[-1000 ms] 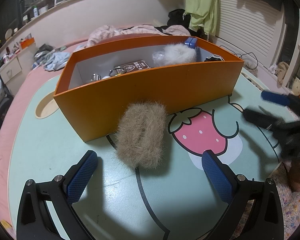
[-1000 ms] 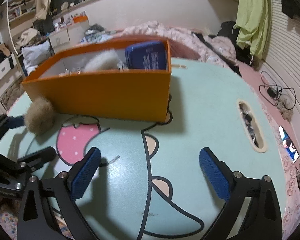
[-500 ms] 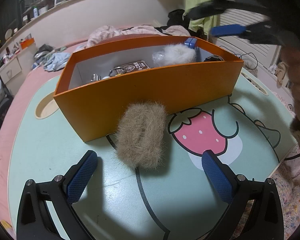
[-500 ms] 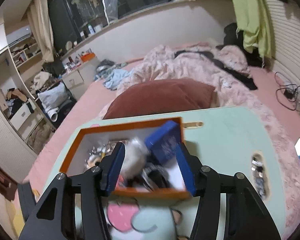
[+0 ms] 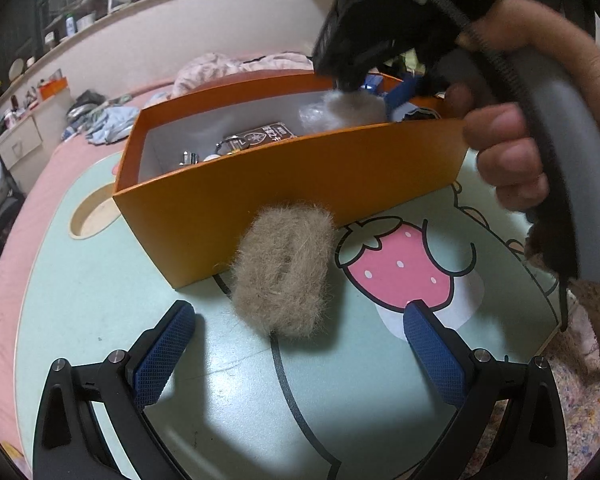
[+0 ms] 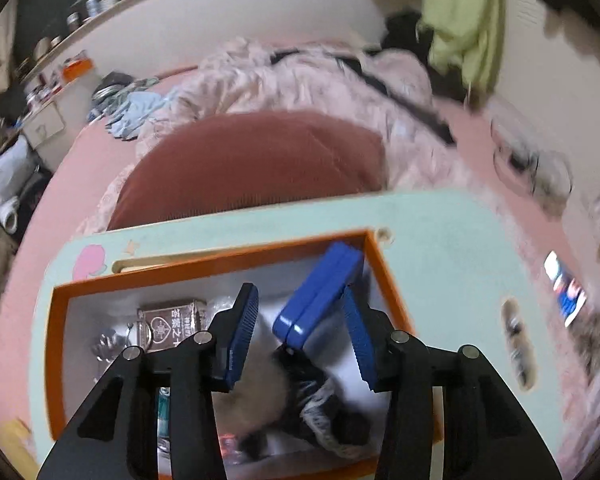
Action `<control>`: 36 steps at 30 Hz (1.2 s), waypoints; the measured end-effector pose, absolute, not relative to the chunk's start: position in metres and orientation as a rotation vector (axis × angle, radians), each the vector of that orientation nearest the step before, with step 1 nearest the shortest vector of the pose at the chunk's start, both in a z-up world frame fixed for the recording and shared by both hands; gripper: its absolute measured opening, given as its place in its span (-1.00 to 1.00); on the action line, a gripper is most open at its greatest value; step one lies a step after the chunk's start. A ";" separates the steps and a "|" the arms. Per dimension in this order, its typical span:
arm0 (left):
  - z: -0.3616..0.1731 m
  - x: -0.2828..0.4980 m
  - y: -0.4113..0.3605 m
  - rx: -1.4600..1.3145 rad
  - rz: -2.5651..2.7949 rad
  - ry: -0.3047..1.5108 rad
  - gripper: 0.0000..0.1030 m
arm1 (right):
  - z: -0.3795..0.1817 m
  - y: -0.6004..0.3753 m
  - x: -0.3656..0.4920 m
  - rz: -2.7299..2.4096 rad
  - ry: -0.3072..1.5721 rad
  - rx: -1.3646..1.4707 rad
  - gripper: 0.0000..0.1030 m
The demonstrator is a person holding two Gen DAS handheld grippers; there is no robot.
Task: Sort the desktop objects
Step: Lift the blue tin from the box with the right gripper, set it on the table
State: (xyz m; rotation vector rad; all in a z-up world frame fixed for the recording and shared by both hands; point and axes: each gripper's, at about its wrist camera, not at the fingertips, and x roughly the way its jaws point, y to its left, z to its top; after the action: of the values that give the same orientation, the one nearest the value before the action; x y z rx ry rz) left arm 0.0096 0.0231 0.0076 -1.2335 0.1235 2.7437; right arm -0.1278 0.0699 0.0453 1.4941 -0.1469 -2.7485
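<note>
Since a second ago: right gripper lifted off the mint-green cartoon-print table and swung over the open orange cardboard box, pointing down into it. Left gripper unmoved.

Right gripper now: jaws part-open, narrower than the left's, nothing clamped. Hovered above box contents; blue hard-shell case leaned between and just ahead of the fingertips, pale fluffy hair tie directly below, black-and-white patterned cloth below right finger. Contact with any of them: cannot tell, frame blurred. Brown printed card ahead-left of left finger, same box. In the left wrist view, seen from the side over the box's far right end, held by the person's right hand.

Left gripper now: jaws wide open, empty, low over the table. Tan fluffy hair tie sat on the table ahead of the jaws, centred between the fingertips, not touched by them, leaned against the box's near wall, outside it. Pink strawberry print ahead of right finger.
</note>
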 end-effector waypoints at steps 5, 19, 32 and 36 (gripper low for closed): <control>0.008 0.008 0.024 -1.233 2.745 0.124 1.00 | 0.031 0.077 -0.130 -2.755 -0.170 1.513 -0.58; 0.008 0.007 0.023 -1.232 2.749 0.122 1.00 | 0.101 0.109 -0.034 -2.625 -0.374 1.011 -0.58; 0.008 0.004 0.022 -1.232 2.749 0.123 1.00 | 0.000 0.143 -0.015 -2.148 -0.579 1.253 -0.56; 0.008 0.006 0.022 -1.231 2.750 0.123 1.00 | -0.005 0.149 -0.020 -2.164 -0.607 1.330 -0.28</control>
State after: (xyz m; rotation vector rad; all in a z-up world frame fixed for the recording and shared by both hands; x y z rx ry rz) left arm 0.0056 0.0216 0.0078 -1.2310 0.1229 2.7501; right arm -0.0196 0.1490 -0.0049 1.3299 -0.6069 -2.1644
